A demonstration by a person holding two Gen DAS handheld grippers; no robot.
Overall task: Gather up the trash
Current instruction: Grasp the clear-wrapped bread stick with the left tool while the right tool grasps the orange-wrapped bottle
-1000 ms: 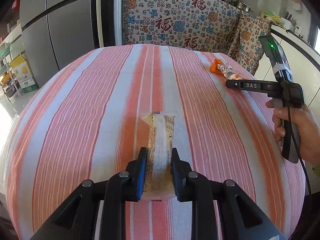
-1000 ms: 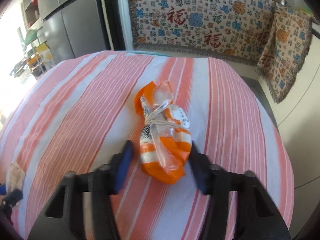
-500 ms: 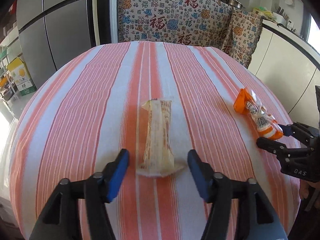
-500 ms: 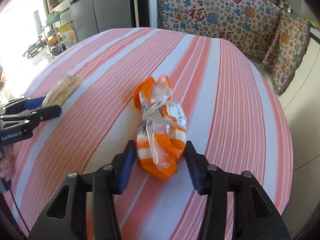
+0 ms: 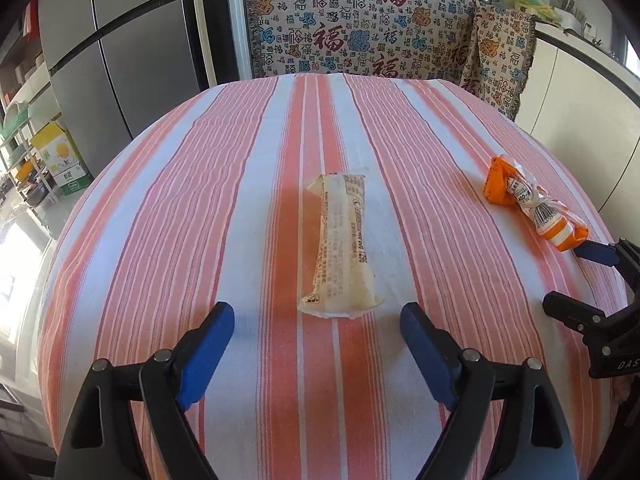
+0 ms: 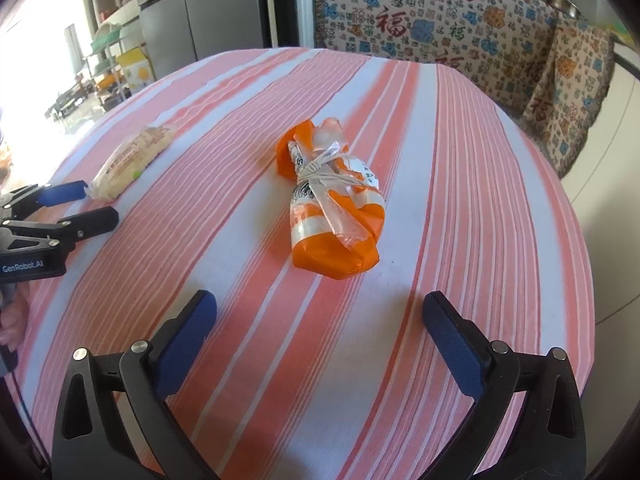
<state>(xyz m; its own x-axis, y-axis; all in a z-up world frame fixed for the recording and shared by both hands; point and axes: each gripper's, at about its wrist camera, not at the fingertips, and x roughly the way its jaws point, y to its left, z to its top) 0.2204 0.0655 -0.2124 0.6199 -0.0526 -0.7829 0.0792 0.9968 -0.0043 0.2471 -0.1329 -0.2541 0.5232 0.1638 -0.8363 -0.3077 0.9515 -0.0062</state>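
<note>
Lining up for two pickups, judging by the layout; neither piece of trash is held.

Landmark: the beige wrapper (image 5: 340, 246), lying lengthwise near the middle of the striped tabletop (image 5: 180, 220).

Left gripper (image 5: 316, 326): jaws spread wide, empty, just short of the beige wrapper's near end. The pack is long, flattish and crinkly, with crimped ends and printed text. Best taken across its narrow width, pads low to the cloth, closing slowly so the film doesn't squirt out.

To the right of the beige wrapper, well apart from it, lies the orange wrapper (image 6: 334, 200): a crumpled orange-and-clear plastic bundle, cinched at the waist by what looks like a rubber band, though the wrist view is too soft to be sure. Bulges at both ends.

Right gripper (image 6: 320, 316): also spread wide, empty, just short of the bundle's fat near end. Advancing until the pads straddle that bulge should hold better than pinching loose film.

The cloth is soft and ribbed, so it may drag under the fingertips.
</note>
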